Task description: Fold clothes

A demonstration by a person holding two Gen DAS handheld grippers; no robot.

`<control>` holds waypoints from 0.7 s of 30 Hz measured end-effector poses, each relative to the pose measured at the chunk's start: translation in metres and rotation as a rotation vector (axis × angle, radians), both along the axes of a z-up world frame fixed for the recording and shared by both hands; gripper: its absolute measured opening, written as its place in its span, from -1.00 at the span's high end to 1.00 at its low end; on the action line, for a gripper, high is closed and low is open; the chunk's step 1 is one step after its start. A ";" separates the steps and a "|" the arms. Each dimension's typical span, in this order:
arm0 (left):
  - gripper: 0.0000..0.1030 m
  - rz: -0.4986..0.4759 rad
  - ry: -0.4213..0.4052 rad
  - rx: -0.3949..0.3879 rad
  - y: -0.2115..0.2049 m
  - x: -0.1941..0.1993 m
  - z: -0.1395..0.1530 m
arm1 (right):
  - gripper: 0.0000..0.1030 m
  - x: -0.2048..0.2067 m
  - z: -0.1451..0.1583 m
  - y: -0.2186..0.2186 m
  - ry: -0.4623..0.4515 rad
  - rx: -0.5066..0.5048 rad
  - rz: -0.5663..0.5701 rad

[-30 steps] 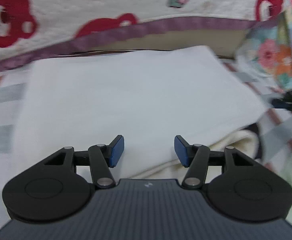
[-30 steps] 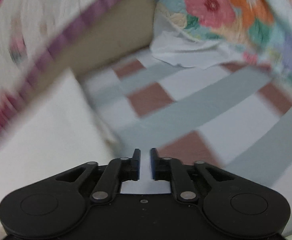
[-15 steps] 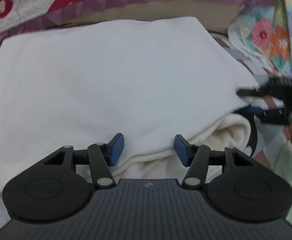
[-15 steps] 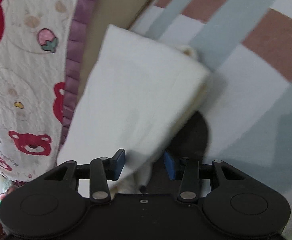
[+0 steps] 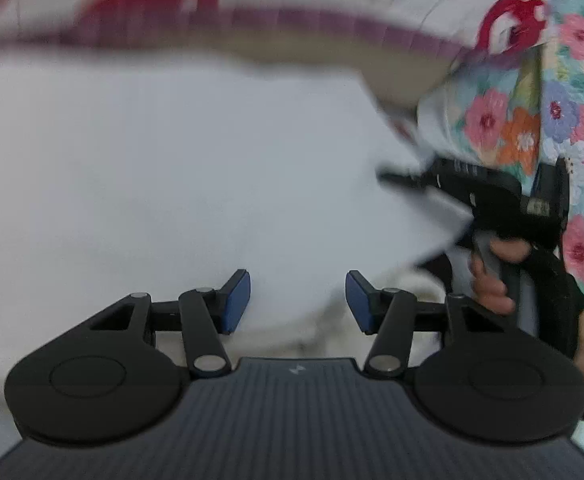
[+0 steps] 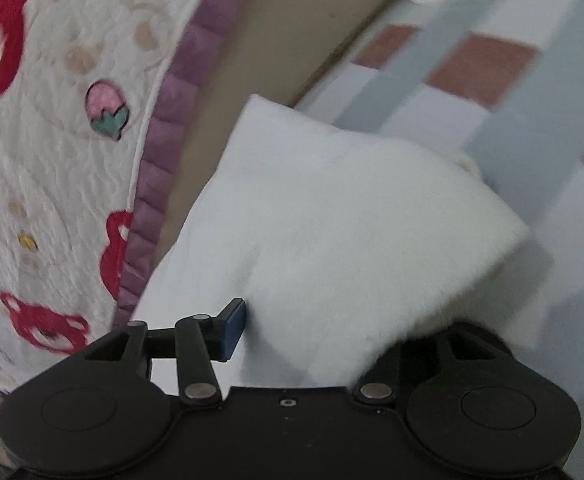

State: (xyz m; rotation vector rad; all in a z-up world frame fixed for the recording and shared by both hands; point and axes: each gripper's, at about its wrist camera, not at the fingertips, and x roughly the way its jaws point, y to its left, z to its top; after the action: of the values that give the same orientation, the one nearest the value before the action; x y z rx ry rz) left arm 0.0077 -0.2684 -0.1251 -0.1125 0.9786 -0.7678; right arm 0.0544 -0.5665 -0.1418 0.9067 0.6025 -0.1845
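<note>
A checked bed sheet with grey and brown-red squares (image 6: pixel 491 92) carries the folded white fleece garment (image 6: pixel 331 220), which lies beside a cream quilt with red bears and a purple border (image 6: pixel 52 160). The right hand-held gripper (image 6: pixel 311 328) is opening, with a corner of the garment between its jaws. The left hand-held gripper (image 5: pixel 297 300) is closing over the garment's near edge, not yet clenched

The folded garment (image 6: pixel 331 216) lies on the checked sheet (image 6: pixel 531 128), beside the quilt (image 6: pixel 52 160).
</note>
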 end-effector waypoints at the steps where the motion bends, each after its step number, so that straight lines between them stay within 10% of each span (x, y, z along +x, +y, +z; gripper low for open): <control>1: 0.03 -0.005 0.021 0.007 -0.002 0.001 -0.004 | -0.03 0.006 0.004 0.005 0.008 -0.069 0.037; 5: 0.03 -0.024 0.021 0.013 -0.002 0.000 -0.004 | 0.40 0.012 0.031 0.017 -0.069 -0.180 0.116; 13: 0.00 0.021 0.078 -0.057 0.013 -0.001 -0.006 | 0.47 0.031 0.126 0.083 -0.227 -0.454 0.404; 21: -0.01 0.095 0.146 -0.160 0.066 -0.006 0.018 | 0.47 0.036 0.158 0.161 -0.304 -0.697 0.718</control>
State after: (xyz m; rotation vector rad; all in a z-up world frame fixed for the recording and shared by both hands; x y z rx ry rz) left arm 0.0020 -0.2028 -0.1070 -0.3557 1.0419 -0.7574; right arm 0.0905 -0.4056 0.0158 0.0085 0.4932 0.3727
